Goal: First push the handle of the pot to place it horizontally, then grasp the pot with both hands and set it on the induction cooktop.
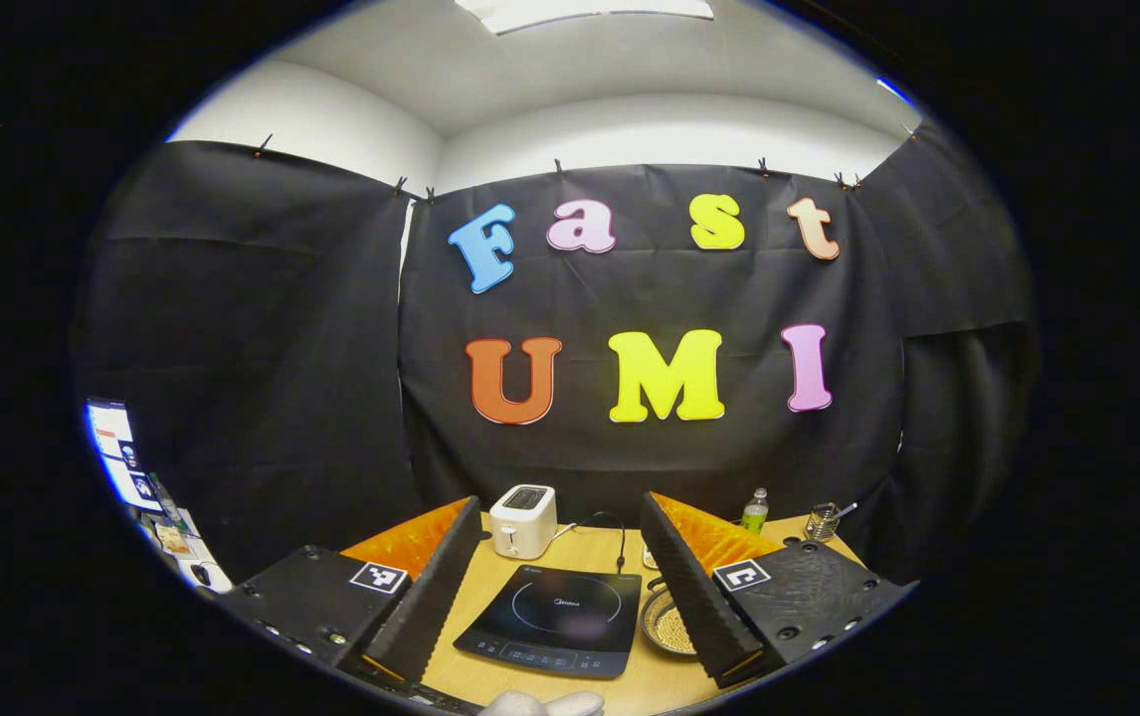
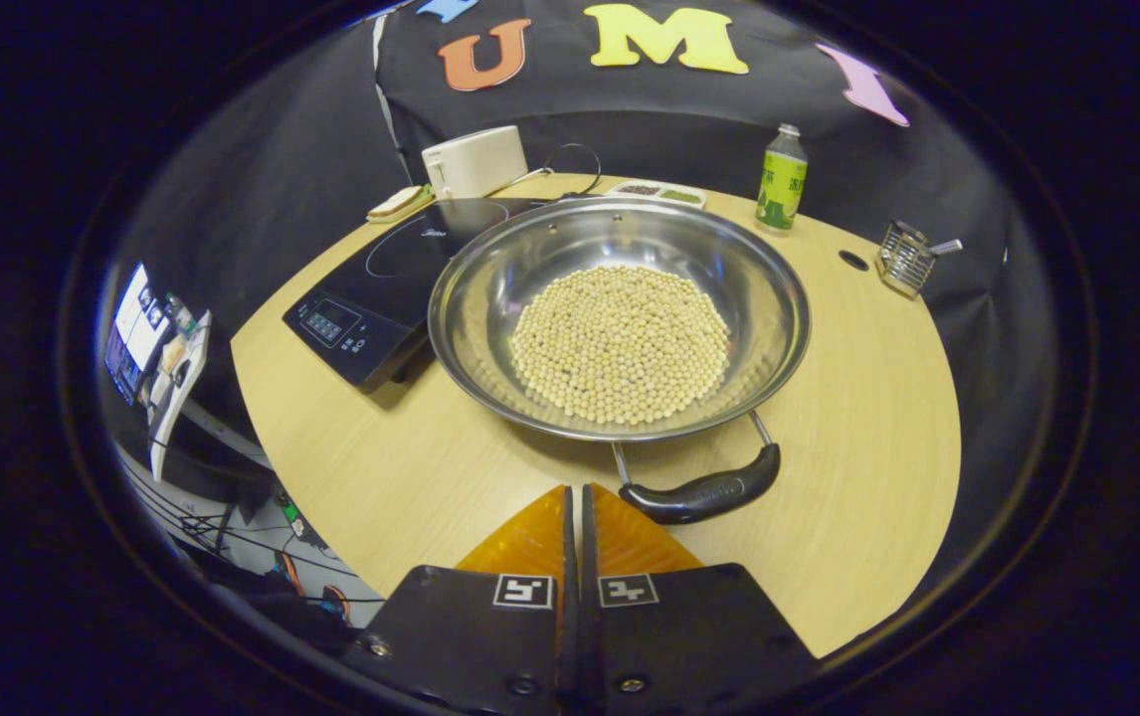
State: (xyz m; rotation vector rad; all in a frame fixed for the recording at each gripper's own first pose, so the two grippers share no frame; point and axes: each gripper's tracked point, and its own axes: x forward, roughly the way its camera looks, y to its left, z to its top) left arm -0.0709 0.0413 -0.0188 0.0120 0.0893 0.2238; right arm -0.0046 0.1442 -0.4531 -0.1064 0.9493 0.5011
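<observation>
Pushing of the handle (image 2: 704, 492) is judged to be the step in hand, and it is not yet done. The pot (image 2: 620, 318), a wide steel pan holding a layer of pale beans, is seen in the right gripper view resting on the wooden surface (image 2: 411, 467), just beside the induction cooktop (image 2: 381, 288) and not on it. Its near handle is seen lying at a slant, the right end raised toward the rim.

The right gripper (image 2: 575, 492) is pressed together with nothing between its fingers, its tips near the left end of the handle but apart from it. The left gripper (image 1: 560, 557) is spread wide and empty, held above the surface with the cooktop between its fingers; part of the pot (image 1: 667, 622) is seen beside its right finger.

For the next move, the closed tips would have to be brought against the handle and the handle nudged until it lies level. Only then could both grippers be set on the pot for the lift. A gentle push is advised, since the beans could shift.
</observation>
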